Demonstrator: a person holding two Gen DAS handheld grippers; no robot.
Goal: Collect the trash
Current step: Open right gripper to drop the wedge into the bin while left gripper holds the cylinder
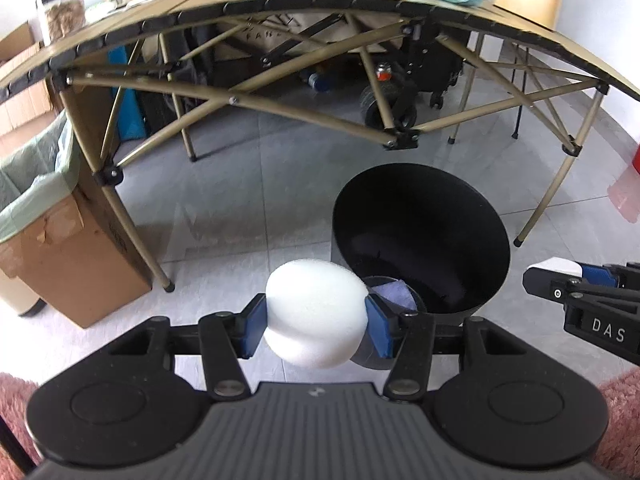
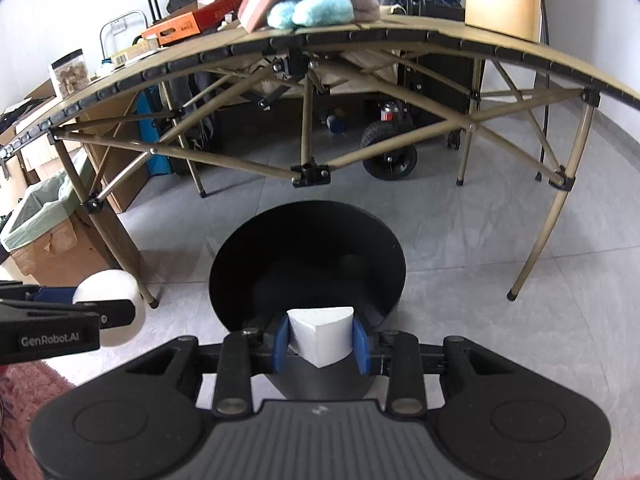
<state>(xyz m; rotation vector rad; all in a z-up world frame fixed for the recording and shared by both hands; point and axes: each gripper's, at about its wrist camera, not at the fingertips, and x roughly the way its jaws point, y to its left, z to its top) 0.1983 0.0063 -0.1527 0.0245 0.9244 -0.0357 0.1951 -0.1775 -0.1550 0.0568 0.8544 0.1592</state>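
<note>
The left gripper [image 1: 315,322] is squeezing a round white foam egg [image 1: 316,312] btwn its two blue pads [image 1: 256,326]. The egg fills the gap, w/ both pads pressed on its sides. It hangs just left of the black trash bin [image 1: 420,240], near the bin's rim, not over the hole yet. The bin stands on the grey tile floor [image 1: 248,200], wide open at the top. Inside, near the bottom, sits a small dark cup w/ something purple [image 1: 394,294] in it.

The right gripper [image 2: 320,338] is clamped on a white foam wedge [image 2: 320,334], a flat-topped piece w/ a pointy lower corner. Its blue pads [image 2: 282,340] touch both sides. The wedge hangs right at the near rim of the same bin [image 2: 308,264], w/ the dark hole just behind it. In the right view the other gripper and its egg [image 2: 110,308] show at the far left, well apart from the bin.

Behind the bin is a tan folding table [image 2: 400,36] w/ crossed legs. On top are fluffy blue things [image 2: 312,10], a pink box and an orange box [image 2: 180,28]. To the left is a cardboard box w/ a green bag liner [image 1: 36,192]. A black wheel [image 2: 390,156] stands under the table. Nothing blocks the way btwn the foam pieces and the bin.
</note>
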